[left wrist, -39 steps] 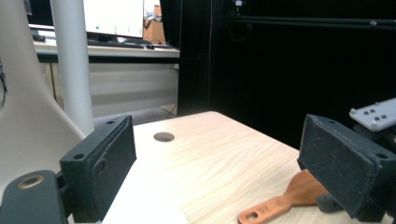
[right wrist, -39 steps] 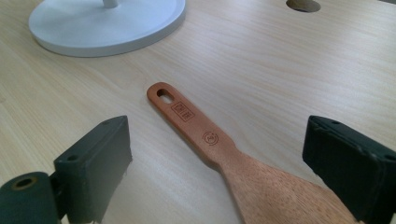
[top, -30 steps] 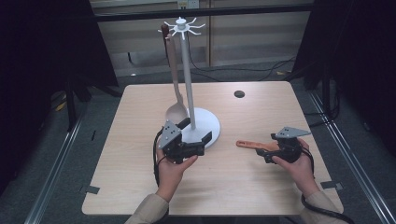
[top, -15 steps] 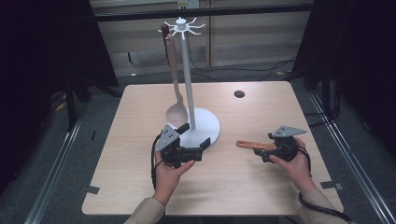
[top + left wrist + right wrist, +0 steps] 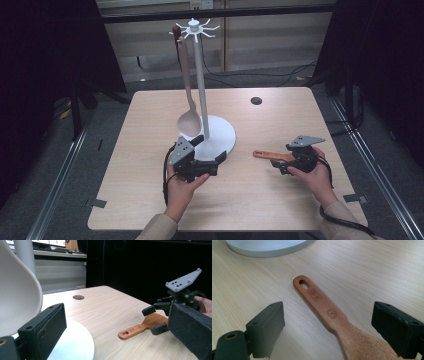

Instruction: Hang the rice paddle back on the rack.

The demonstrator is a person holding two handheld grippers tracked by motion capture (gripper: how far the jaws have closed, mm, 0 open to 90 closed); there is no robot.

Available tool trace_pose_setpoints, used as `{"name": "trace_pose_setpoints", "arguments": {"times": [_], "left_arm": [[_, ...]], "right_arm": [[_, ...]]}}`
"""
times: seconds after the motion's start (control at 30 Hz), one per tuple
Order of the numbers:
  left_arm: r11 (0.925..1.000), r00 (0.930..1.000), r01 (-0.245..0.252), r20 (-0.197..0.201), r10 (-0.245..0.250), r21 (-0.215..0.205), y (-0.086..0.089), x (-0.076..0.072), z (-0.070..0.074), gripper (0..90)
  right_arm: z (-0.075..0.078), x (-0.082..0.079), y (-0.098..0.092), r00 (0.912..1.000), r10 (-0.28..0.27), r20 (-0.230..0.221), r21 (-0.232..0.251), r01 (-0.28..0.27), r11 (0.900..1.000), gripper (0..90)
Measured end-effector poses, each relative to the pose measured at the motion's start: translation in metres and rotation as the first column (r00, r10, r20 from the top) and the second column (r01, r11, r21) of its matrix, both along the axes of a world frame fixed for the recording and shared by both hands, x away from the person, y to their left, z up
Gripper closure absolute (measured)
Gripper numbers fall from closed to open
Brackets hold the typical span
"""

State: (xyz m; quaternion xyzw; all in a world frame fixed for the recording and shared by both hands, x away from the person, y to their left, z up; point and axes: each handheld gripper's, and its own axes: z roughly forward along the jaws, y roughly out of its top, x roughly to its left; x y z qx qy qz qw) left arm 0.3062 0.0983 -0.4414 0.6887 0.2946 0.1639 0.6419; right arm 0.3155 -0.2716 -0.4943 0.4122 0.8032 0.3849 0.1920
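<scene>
Spatula point(image 5: 267, 155), made of wood, lies flat on the table point(image 5: 280, 120) at the lower right of the high view, its hanging hole toward the white stand point(image 5: 216, 135). The right gripper point(image 5: 286, 161) straddles its blade end with jaws wide and no pad touching the wood. The left gripper point(image 5: 212, 156) sits at lower centre with jaws wide around the rim of the stand's base, holding nothing. 1 spoon point(image 5: 189, 120) hangs from the hooks at the top of the frame. Risk, as I judge it: closing on the flat, tapering blade could make the spatula pivot or slip, and bumping the base could set the spoon swinging. No containers are present.
</scene>
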Motion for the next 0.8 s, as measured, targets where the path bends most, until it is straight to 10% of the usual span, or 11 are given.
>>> {"name": "trace_pose_setpoints", "arguments": {"times": [0.8], "left_arm": [[0.9999, 0.9999, -0.010, 0.001, 0.010, 0.009, 0.004, -0.004, 0.001, 3.1]], "right_arm": [[-0.010, 0.008, 0.006, 0.9973, 0.016, -0.072, -0.089, -0.022, 0.996, 33.8]]}}
